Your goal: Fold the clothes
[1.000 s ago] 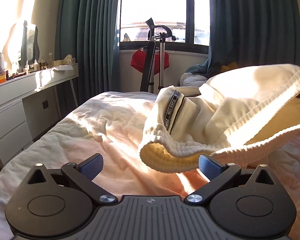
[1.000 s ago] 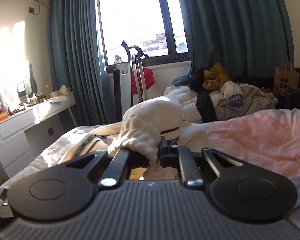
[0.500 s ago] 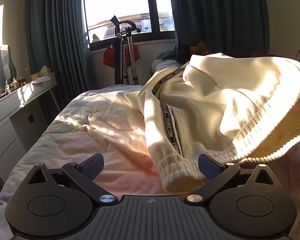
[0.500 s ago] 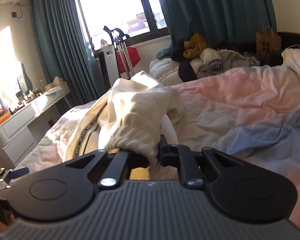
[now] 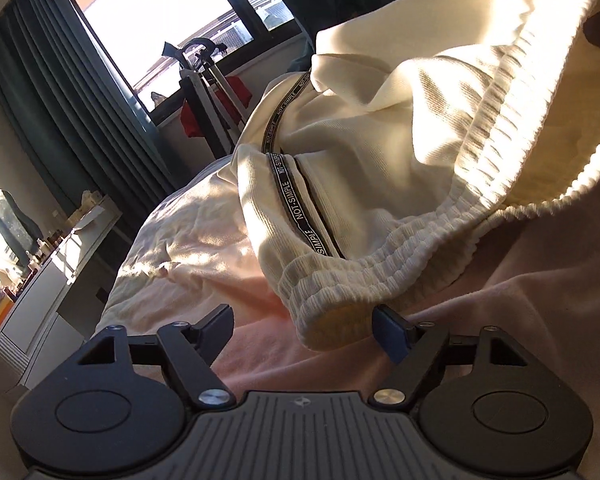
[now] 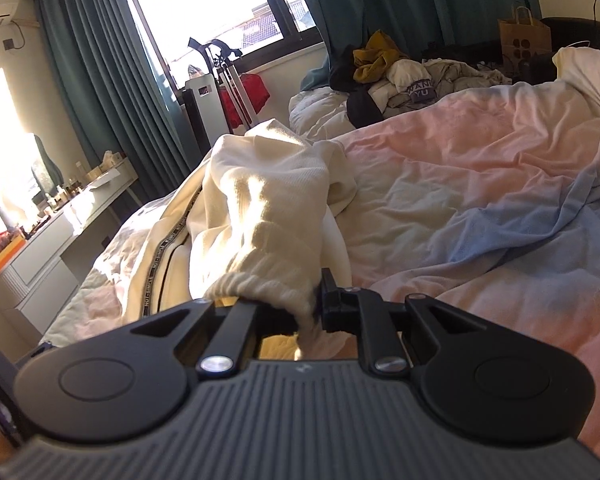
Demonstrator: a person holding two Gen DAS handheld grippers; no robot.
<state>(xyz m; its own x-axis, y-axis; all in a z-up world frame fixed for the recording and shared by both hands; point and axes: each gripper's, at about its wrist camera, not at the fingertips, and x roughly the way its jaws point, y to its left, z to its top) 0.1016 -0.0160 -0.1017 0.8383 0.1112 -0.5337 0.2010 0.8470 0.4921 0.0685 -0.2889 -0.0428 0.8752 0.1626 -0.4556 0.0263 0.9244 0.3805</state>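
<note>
The cream trousers (image 5: 380, 152) lie on the bed (image 6: 480, 184), waistband towards the cameras and legs running away to the window. The right gripper (image 6: 296, 312) pinches one waistband corner. The left gripper (image 5: 304, 324) is closing around the other corner, seemingly not yet pressing. The step is taking hold; next the left gripper needs a firm clamp.

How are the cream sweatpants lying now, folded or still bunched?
Still bunched, not folded. The cream sweatpants lie rumpled on the bed, and the right gripper holds their ribbed waistband lifted off it.
</note>
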